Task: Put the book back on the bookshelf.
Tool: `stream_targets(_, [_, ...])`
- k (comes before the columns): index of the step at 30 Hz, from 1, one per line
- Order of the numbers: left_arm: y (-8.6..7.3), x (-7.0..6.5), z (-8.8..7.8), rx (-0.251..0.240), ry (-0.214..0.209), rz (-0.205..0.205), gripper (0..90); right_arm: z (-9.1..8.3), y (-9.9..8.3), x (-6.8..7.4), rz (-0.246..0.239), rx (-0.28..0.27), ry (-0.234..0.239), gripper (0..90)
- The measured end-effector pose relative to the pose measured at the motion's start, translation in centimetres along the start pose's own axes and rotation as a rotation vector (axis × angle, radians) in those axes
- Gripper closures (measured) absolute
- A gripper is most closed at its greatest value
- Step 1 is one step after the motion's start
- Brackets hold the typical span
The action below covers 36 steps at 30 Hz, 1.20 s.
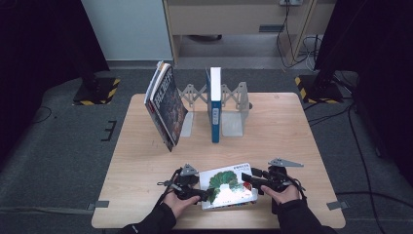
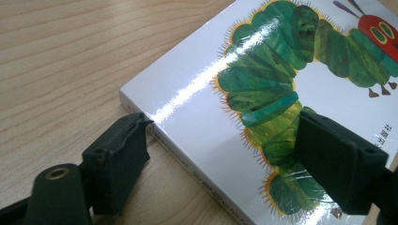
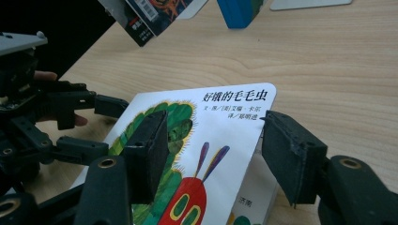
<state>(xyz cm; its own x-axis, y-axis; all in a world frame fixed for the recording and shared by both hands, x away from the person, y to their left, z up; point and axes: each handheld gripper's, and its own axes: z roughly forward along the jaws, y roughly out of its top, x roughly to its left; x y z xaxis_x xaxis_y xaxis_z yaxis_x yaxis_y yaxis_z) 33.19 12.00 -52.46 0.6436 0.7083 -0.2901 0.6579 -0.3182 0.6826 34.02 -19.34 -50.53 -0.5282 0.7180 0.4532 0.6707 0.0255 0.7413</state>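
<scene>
The glossy white caterpillar picture book lies flat near my table edge. It is stiff and slippery, so I grip its edges: left claw and right claw straddle it, not yet clenched

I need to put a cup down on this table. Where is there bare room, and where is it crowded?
Bare wood lies right of the metal bookend rack, and left of the leaning dark-covered book. The near edge is crowded: both claws flank the white caterpillar picture book.

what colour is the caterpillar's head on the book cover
Red, with yellow-and-green eyes, on the caterpillar book; clearest in the right gripper view.
</scene>
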Motion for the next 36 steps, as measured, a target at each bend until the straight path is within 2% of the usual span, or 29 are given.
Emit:
stream_targets(7, [0.09, -0.12, -0.02, -0.008, 0.005, 0.011, 16.4, -0.02, 0.1, 0.2, -0.007, -0.022, 0.012, 37.8])
stream_targets(17, [0.09, 0.03, -0.08, -0.016, -0.013, -0.007, 16.0, -0.34, 0.26, 0.38, 0.055, -0.071, 0.047, 38.6])
stream_targets(24, [0.1, 0.02, -0.08, -0.015, -0.012, -0.002, 15.8, -0.15, 0.24, 0.31, 0.049, -0.059, 0.038, 37.9])
stream_targets(29, [0.1, 0.05, -0.08, -0.017, -0.017, -0.009, 15.5, -0.32, 0.14, 0.35, 0.078, -0.072, 0.056, 38.1])
stream_targets(30, [0.1, 0.09, -0.09, -0.018, -0.021, -0.013, 15.4, -0.34, 0.11, 0.35, 0.079, -0.064, 0.061, 38.9])
stream_targets(31, [0.1, 0.12, -0.08, -0.02, -0.028, -0.017, 15.6, -0.33, 0.04, 0.38, 0.078, -0.045, 0.075, 43.5])
stream_targets(32, [0.1, 0.08, -0.06, -0.022, -0.032, -0.021, 16.1, -0.25, -0.07, 0.46, 0.08, -0.026, 0.089, 42.6])
stream_targets(34, [0.09, -0.02, -0.05, -0.023, -0.024, -0.011, 16.6, 0.24, -0.25, 0.85, 0.048, 0.008, 0.088, 42.7])
stream_targets(36, [0.11, 0.03, -0.08, -0.022, -0.029, -0.014, 16.6, 0.38, -0.11, 0.84, 0.037, 0.017, 0.081, 44.8])
